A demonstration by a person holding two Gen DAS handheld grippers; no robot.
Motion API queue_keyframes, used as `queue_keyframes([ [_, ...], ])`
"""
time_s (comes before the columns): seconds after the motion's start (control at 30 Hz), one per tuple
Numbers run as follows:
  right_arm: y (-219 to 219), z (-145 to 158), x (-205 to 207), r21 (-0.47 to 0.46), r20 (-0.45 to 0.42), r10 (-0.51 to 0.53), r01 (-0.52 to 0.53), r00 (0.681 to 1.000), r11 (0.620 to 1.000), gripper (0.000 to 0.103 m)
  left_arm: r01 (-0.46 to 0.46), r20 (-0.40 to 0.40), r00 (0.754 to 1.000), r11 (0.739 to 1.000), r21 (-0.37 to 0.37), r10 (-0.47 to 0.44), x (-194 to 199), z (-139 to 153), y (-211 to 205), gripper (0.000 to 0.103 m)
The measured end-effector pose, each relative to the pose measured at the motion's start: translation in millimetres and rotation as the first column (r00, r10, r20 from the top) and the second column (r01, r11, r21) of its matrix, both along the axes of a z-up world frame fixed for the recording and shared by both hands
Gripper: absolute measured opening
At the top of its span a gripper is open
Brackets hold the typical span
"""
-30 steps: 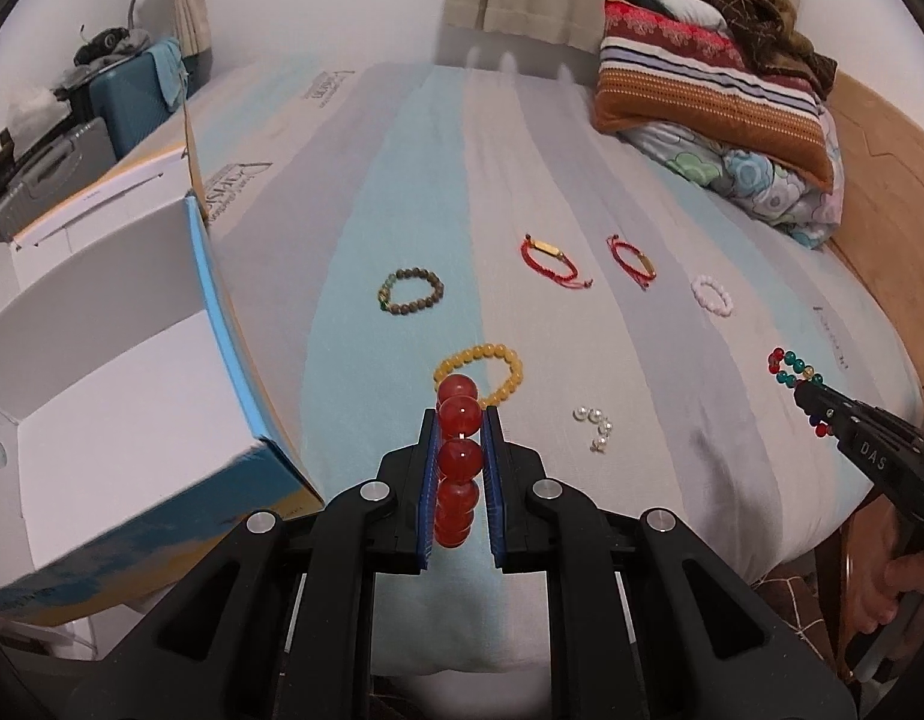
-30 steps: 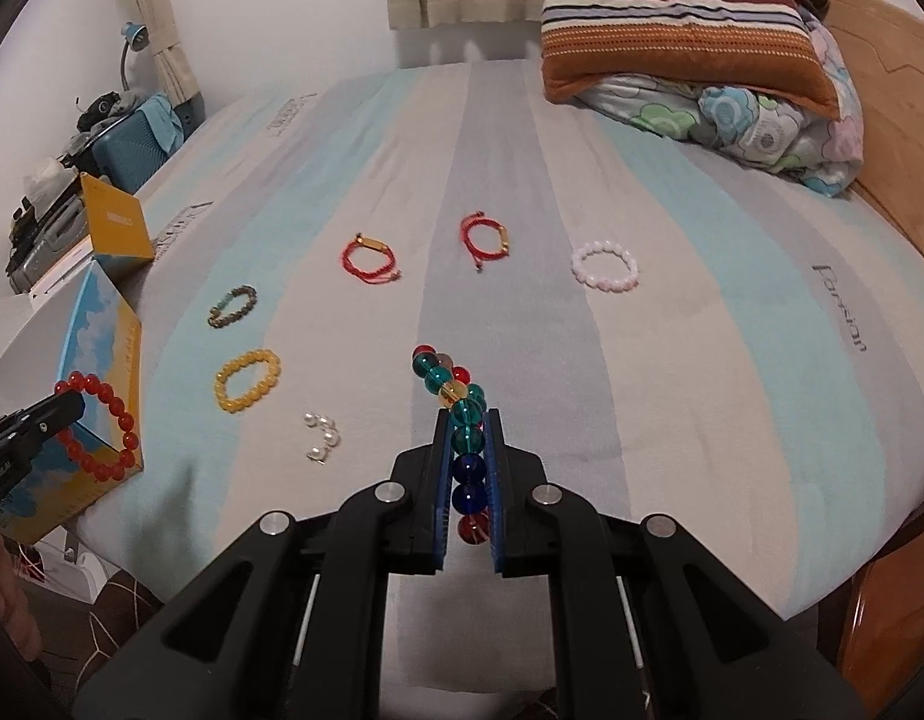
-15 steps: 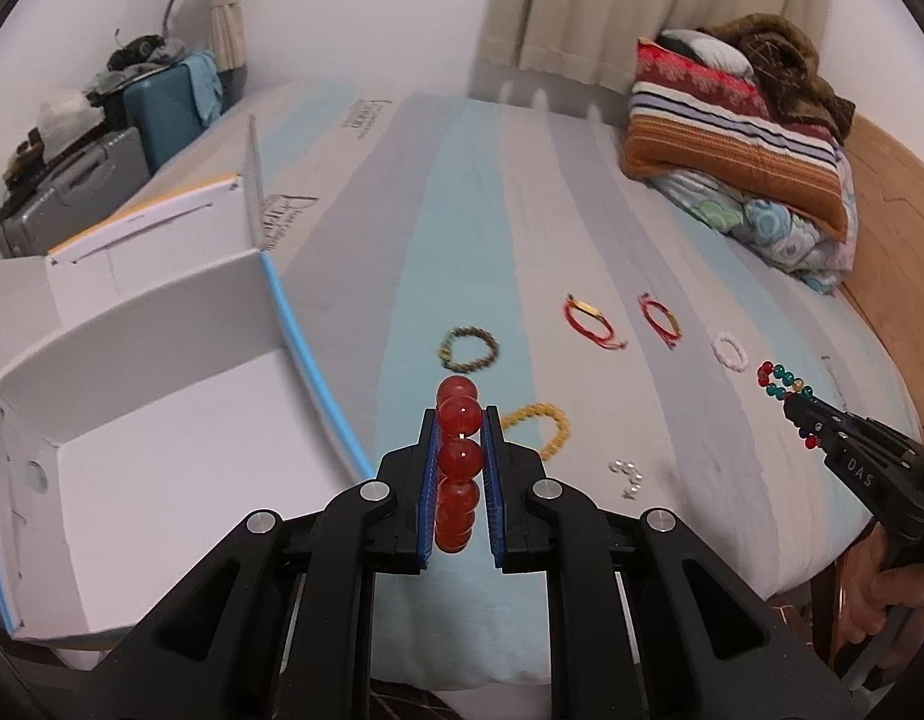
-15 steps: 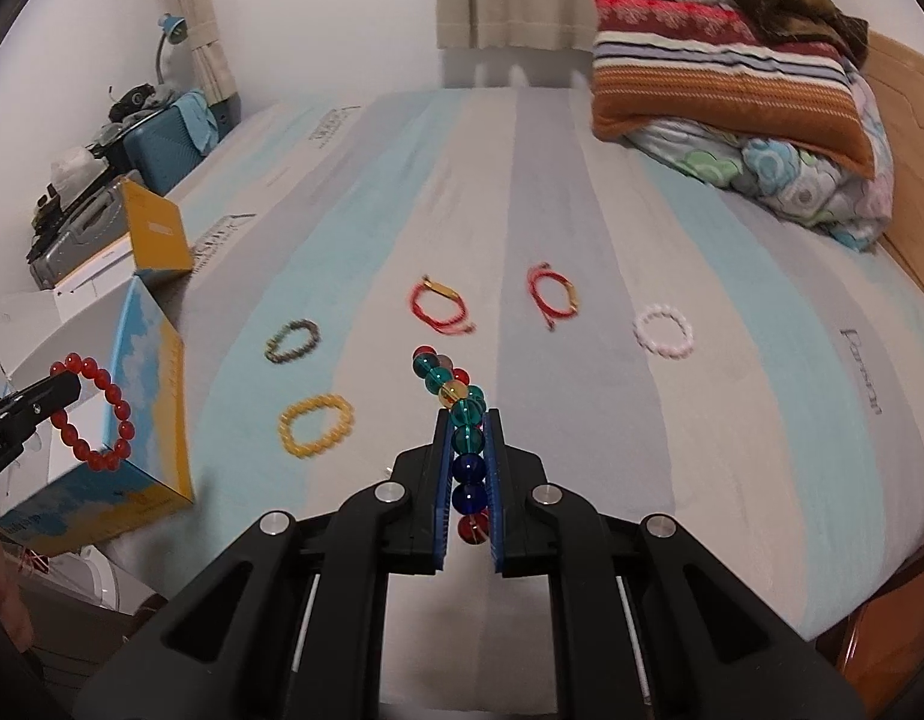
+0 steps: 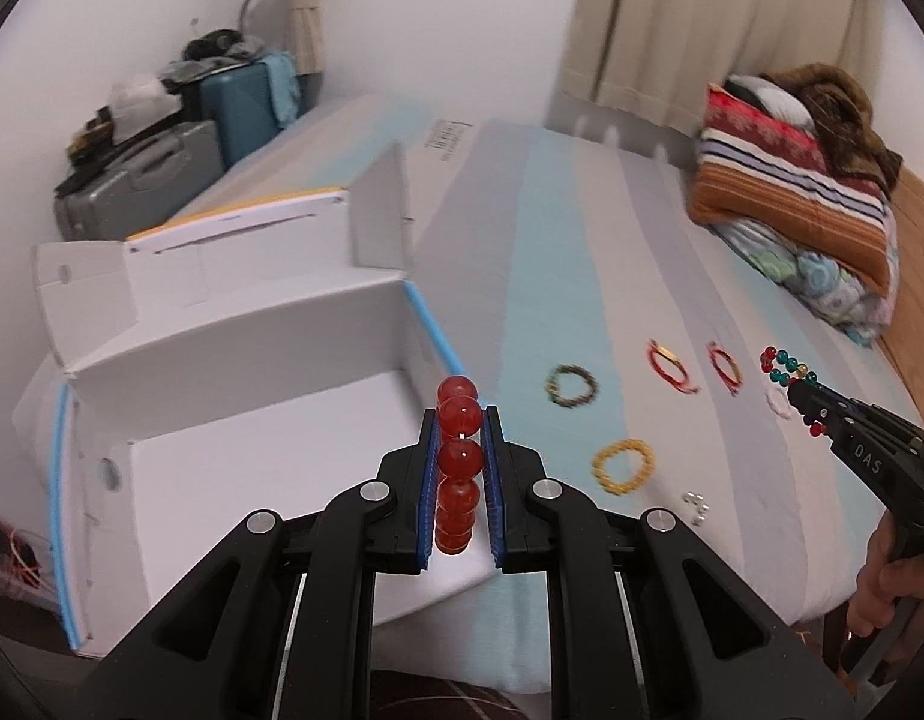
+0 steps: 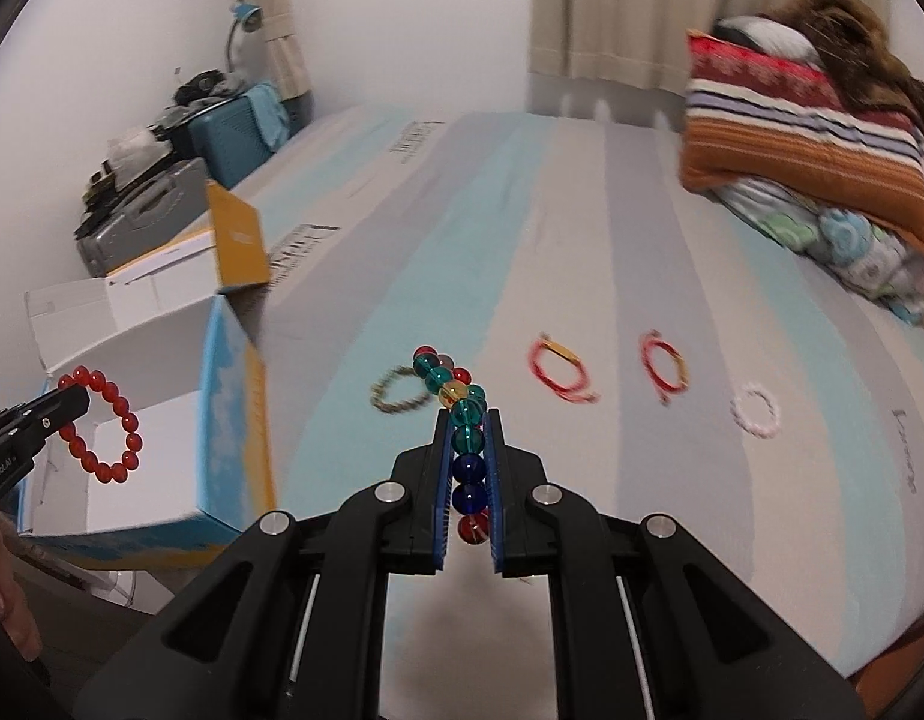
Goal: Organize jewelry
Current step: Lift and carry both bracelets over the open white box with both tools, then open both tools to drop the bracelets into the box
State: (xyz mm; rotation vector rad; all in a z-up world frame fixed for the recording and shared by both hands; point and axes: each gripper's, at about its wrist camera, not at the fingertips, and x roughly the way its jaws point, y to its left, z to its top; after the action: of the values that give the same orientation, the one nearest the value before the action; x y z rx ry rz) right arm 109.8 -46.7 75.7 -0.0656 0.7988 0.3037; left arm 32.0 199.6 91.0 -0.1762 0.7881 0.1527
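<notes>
While the left gripper (image 5: 460, 420) clamps the red bead bracelet (image 5: 458, 468) above the open white box (image 5: 270, 420), apparently for dropping in, the right gripper (image 6: 468, 426) pinches the multicoloured bracelet (image 6: 462, 414), with other bracelets (image 6: 555, 369) on the bed (image 6: 522, 210) toward one o'clock.

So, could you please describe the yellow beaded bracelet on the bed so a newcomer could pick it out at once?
On the striped blue-and-grey bed sheet, look to the near edge, just right of the open white cardboard box. The yellow beaded bracelet lies flat there, nearer than the dark olive beaded bracelet. It is the only yellow ring; small loose white pearls lie to its right.
</notes>
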Motion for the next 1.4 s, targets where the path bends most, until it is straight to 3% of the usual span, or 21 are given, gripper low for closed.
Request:
queue_keyframes([
  [0.4, 98, 6, -2, 0.001, 0.012, 0.156, -0.156, 0.988, 0.988, 0.009, -0.161, -0.017, 0.987, 0.987, -0.006, 0.161, -30, -2, 86, 0.013],
  [0.73, 188, -5, -16, -0.018, 0.0, 0.304, -0.304, 0.953, 0.952, 0.009, -0.279, -0.062, 0.959, 0.96, -0.014, 0.277, -52, -19, 147, 0.012],
  [1.0, 243, -35, -23, -0.048, -0.071, 0.377, -0.38, 0.924, 0.924, 0.009, -0.354, -0.145, 0.926, 0.935, -0.011, 0.349, -63, -46, 183, 0.013],
  [1.4, 275, -88, -14, -0.107, -0.246, 0.385, -0.42, 0.89, 0.901, 0.009, -0.401, -0.303, 0.877, 0.916, -0.035, 0.372, -55, -96, 211, 0.013],
])
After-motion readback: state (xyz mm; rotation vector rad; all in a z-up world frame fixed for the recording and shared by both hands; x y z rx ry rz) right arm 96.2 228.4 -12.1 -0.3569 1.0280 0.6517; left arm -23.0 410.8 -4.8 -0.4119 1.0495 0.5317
